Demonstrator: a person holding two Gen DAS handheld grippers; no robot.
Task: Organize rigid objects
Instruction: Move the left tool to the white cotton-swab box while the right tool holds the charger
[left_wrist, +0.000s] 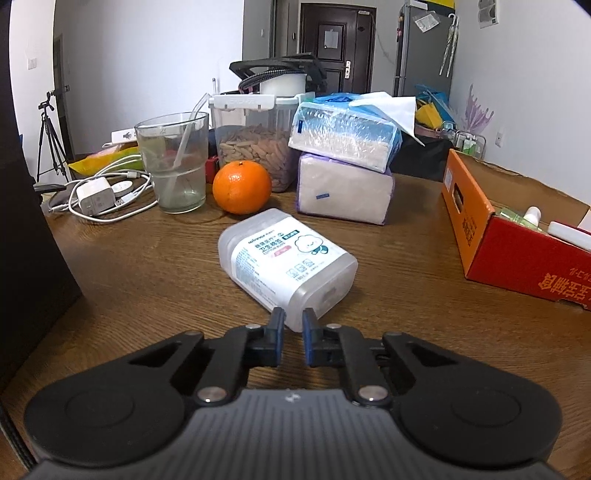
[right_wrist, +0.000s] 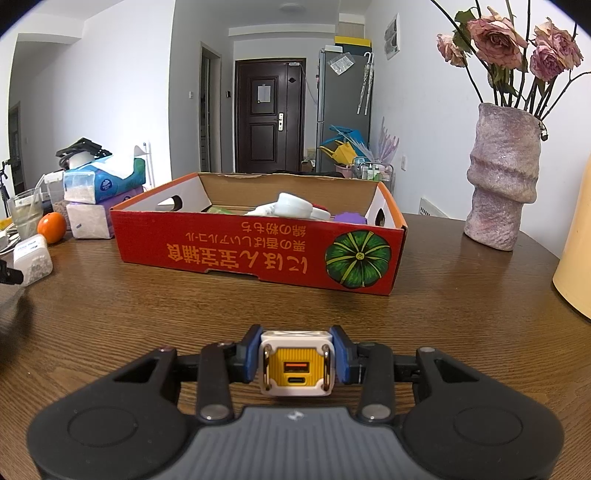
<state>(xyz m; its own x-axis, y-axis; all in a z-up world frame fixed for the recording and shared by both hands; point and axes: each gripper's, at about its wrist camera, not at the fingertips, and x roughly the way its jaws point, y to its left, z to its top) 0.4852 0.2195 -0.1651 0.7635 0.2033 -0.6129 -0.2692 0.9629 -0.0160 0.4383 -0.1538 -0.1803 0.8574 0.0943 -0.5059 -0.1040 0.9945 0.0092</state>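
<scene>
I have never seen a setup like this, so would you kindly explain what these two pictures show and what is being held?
There is no robot here: a person holds a two-fingered gripper in each hand, and each carries a wide-angle camera looking along its fingers.

One picture is from the left gripper. Its jaws are shut, their tips at the near corner of a plastic cotton swab box lying on the wooden table, beside an orange and a glass.

The other is from the right gripper, shut on a small yellow and white charger, facing a red cardboard box partly filled with items.
</scene>
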